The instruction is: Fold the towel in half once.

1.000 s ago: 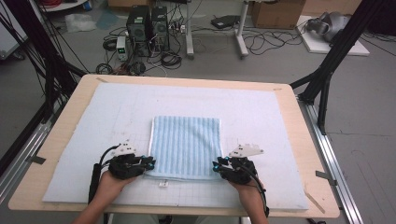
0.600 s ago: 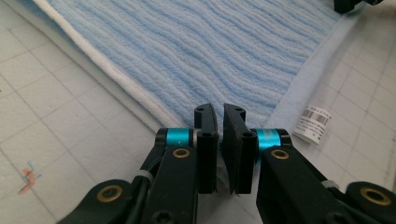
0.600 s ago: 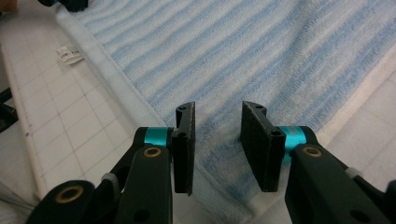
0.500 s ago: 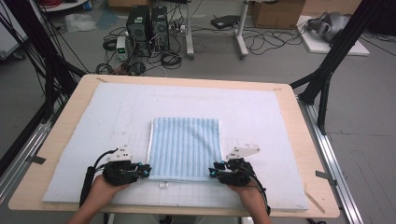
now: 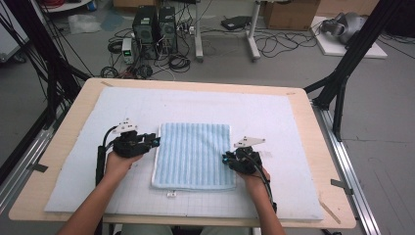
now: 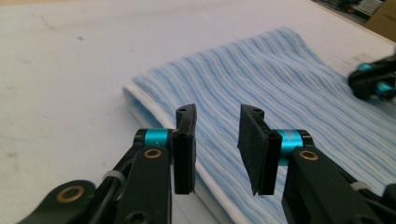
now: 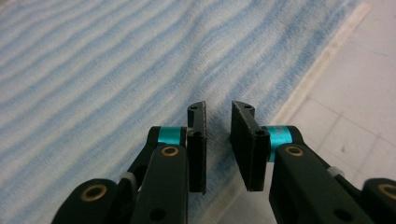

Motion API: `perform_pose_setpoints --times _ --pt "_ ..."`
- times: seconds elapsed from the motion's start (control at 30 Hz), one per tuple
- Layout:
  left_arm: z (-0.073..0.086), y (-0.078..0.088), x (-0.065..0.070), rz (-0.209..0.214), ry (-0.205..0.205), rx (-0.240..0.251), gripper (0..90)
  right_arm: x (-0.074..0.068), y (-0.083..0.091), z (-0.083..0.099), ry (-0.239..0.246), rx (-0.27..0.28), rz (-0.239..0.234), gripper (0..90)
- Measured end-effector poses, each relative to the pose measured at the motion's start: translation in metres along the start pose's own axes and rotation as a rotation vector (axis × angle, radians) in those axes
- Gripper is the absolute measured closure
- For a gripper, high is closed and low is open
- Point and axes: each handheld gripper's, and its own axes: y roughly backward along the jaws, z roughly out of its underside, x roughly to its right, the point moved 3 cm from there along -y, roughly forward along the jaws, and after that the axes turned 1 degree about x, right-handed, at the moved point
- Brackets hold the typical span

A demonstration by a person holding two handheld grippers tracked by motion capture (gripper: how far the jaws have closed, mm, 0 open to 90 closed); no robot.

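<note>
A folded light-blue striped towel (image 5: 193,154) lies flat in the middle of the white mat (image 5: 274,115). My left gripper (image 5: 154,142) sits at the towel's left edge, pointing right. In the left gripper view, that gripper (image 6: 217,114) hangs over the white-hemmed fold of the towel (image 6: 280,79); its jaws have just been opening and hold nothing. My right gripper (image 5: 226,159) is at the towel's right edge, pointing left. In the right gripper view, this gripper (image 7: 218,109) hovers above the towel (image 7: 116,70) near its hem; its jaws have just been closing, a narrow gap remains, and nothing is between them.
The mat covers a wooden table (image 5: 78,110). A small white tag (image 5: 171,195) lies on the mat just in front of the towel. Black frame posts (image 5: 342,78) stand at both sides. Computer cases (image 5: 154,29) and cables sit on the floor beyond the far edge.
Both hands have slid away from the towel's near corners along its sides, the left one farther. The left jaws stand wider than before.
</note>
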Motion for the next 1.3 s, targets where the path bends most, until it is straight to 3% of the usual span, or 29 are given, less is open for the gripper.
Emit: perform_pose_setpoints --times 0.13,0.2,0.37,0.5,0.6,0.7,0.8,0.9,0.97,1.07,1.2,1.3 --pt "-0.007 -0.018 -0.012 -0.019 0.007 -0.020 74.9 0.002 0.005 0.001 0.004 -0.022 0.003 73.3" --pt "-0.008 -0.030 -0.018 -0.026 0.016 -0.046 76.2 0.005 0.009 -0.001 -0.022 0.019 -0.037 70.5" --pt "-0.004 -0.054 -0.030 -0.089 0.028 -0.130 76.6 0.014 0.018 -0.006 -0.035 0.085 -0.030 68.0" --pt "0.000 -0.057 -0.035 -0.142 0.010 -0.160 75.2 0.021 0.022 -0.006 -0.048 0.098 -0.015 65.0" --pt "0.000 -0.055 -0.037 -0.137 0.037 -0.155 69.5 0.026 0.026 -0.005 -0.061 0.111 0.005 62.2" --pt "-0.002 -0.048 -0.037 -0.104 0.046 -0.128 64.5 0.027 0.030 -0.004 -0.070 0.115 0.032 56.7" --pt "-0.002 -0.034 -0.035 -0.057 0.057 -0.042 57.1 0.027 0.032 -0.006 -0.061 0.132 0.051 50.8" --pt "-0.001 -0.020 -0.032 0.004 0.090 0.006 47.0 0.029 0.035 -0.006 -0.064 0.137 0.080 42.3" --pt "0.000 -0.009 -0.028 0.022 0.068 0.059 43.3 0.031 0.036 -0.006 -0.054 0.146 0.116 36.1" --pt "0.003 0.004 -0.024 0.033 0.068 0.106 28.5 0.035 0.039 -0.005 -0.049 0.146 0.169 26.8" --pt "0.008 0.014 -0.018 0.050 0.039 0.143 17.8 0.038 0.043 -0.004 -0.057 0.152 0.170 17.6" --pt "0.009 0.016 -0.015 0.059 0.017 0.148 17.6 0.041 0.048 -0.004 -0.044 0.163 0.172 14.1"
